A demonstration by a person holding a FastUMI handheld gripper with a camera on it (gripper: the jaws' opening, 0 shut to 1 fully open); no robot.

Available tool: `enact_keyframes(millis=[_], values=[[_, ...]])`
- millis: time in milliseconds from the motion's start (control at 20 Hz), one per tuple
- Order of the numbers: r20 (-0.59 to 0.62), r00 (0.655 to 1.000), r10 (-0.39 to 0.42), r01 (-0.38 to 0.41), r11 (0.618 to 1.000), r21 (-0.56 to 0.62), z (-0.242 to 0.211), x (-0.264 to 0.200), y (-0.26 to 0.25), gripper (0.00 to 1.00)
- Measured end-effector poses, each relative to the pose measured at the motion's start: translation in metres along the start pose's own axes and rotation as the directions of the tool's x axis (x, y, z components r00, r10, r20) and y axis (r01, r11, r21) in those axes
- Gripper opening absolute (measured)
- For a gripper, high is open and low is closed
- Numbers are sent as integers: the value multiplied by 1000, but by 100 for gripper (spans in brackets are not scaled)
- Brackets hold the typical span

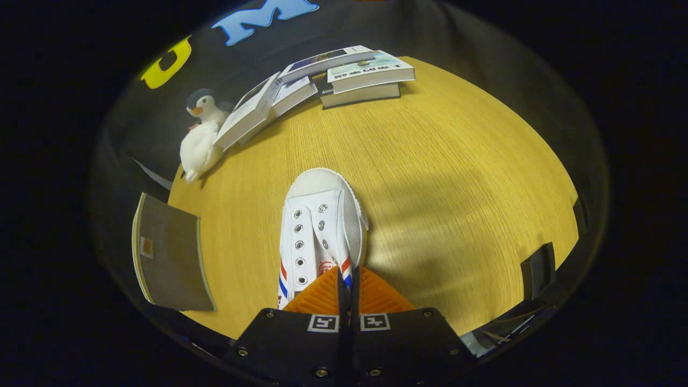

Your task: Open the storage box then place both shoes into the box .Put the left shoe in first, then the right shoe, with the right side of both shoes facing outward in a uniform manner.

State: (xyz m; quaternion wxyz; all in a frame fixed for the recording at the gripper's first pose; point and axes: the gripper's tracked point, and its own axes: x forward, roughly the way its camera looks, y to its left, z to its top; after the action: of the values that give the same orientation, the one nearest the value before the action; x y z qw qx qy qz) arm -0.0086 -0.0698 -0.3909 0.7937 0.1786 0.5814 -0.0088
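gripper pointed forward and down over the wooden table, orange fingers clenched on the right collar edge of the white shoe — toe aimed away toward stacked books, plush penguin far left.

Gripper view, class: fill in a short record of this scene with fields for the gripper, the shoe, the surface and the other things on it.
gripper: hand-held gripper, orange fingers nearly closed on the right collar edge of the shoe
shoe: white canvas lace-up sneaker with red and blue stripes, toe pointing away from the fingers
surface: yellow wood-grain table
far edge: stack of white-covered books, some leaning
beside the books: white plush penguin toy
near edge, left of the shoe: flat grey board
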Motion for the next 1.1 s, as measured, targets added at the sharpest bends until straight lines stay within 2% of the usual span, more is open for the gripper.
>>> enact_keyframes(millis=[200,500,800,1100], values=[[23,997,72,-73,997,14,1,-61,69,0],[38,989,141,-139,989,-42,16,-125,242,0],[24,979,203,-199,973,-113,13,-168,417,0],[16,974,226,-219,957,-189,12,-180,569,0]])
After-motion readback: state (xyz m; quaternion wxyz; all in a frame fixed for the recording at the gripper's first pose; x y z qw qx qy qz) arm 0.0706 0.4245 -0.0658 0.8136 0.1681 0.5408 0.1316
